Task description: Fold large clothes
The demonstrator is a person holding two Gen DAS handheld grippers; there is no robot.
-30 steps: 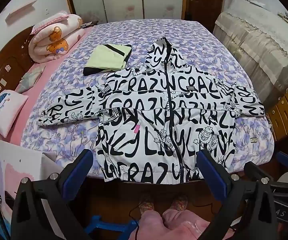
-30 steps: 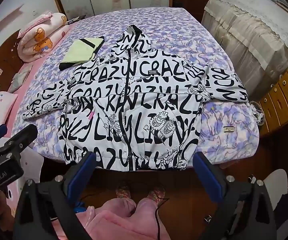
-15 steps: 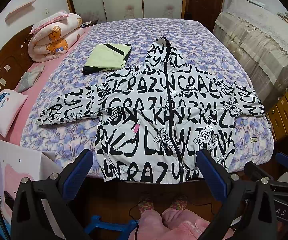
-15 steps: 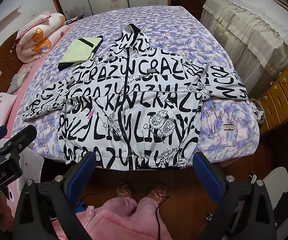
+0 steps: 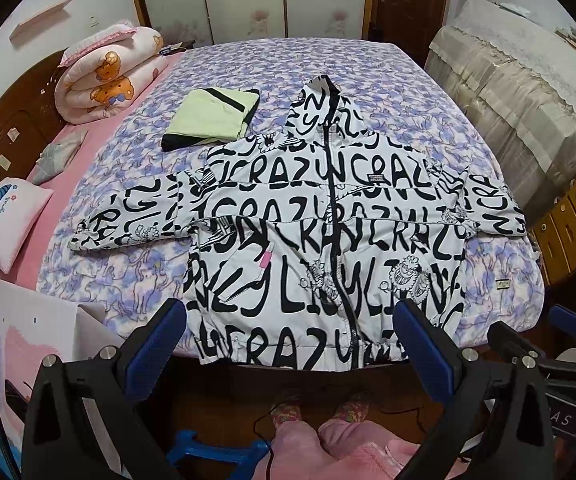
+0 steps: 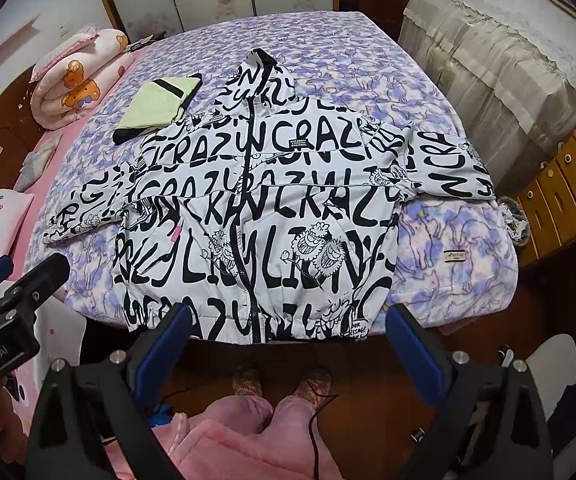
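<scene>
1. My left tool hangs above the foot of the bed, its blue-padded fingers spread wide apart and clasping nothing.
2. My right tool is held likewise, fingers wide apart and empty; in its view the left tool shows at the left edge.
3. Jacket: a large white hooded garment covered in bold black lettering and small cartoon figures, lying front-up and flat on the bed. A black zip runs up the middle, closed. The hood points toward the far end, both sleeves are spread sideways, and the gathered hem hangs slightly over the near edge of the bed. A small pink tag sits on its left front.
4. Folded pale-green garment with black trim, just beside the jacket's shoulder.
5. Rolled pink quilt and a pink pillow lie at the bed's left side.
</scene>
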